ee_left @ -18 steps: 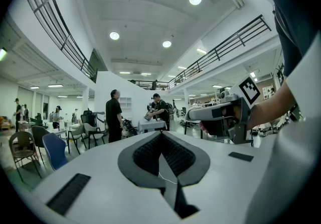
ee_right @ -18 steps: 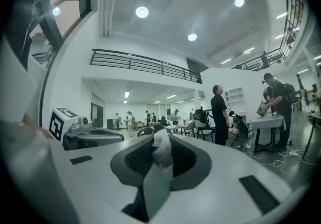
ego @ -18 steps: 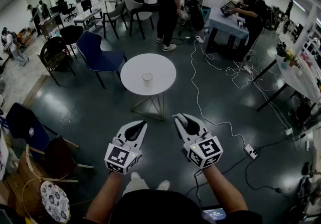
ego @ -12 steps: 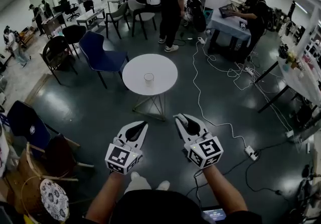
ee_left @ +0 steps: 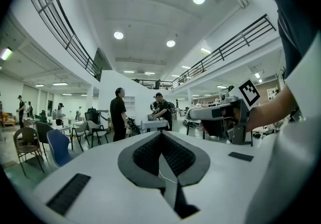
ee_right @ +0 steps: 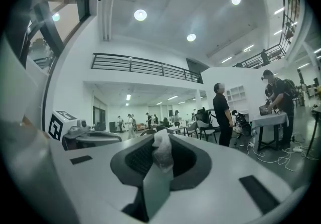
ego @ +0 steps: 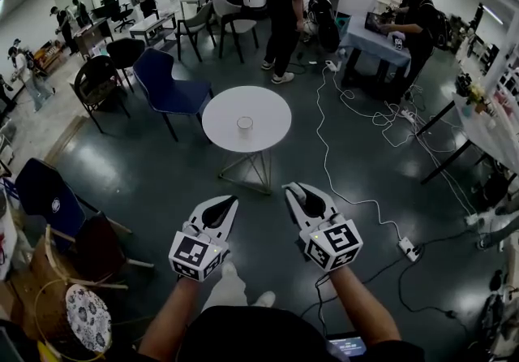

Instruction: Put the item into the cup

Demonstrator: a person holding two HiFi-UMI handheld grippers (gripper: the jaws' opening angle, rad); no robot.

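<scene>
A clear cup (ego: 244, 123) stands at the middle of a round white table (ego: 268, 105), well ahead of both grippers. My right gripper (ego: 298, 195) is held at waist height over the dark floor. In the right gripper view my right gripper (ee_right: 161, 140) is shut on a small crumpled white item (ee_right: 163, 151) that sticks up from between its dark pads. My left gripper (ego: 220, 208) hangs beside it on the left. In the left gripper view my left gripper (ee_left: 161, 136) has its jaws together with nothing between them.
A blue chair (ego: 166, 86) and black chairs stand left of the table. White cables (ego: 328, 157) and a power strip (ego: 406, 248) lie on the floor to the right. A person in black (ego: 284, 3) stands beyond the table, another at a desk (ego: 381, 36).
The table and cup sit slightly lower and to the right in the head view. Both grippers keep their places and their closed jaws.
</scene>
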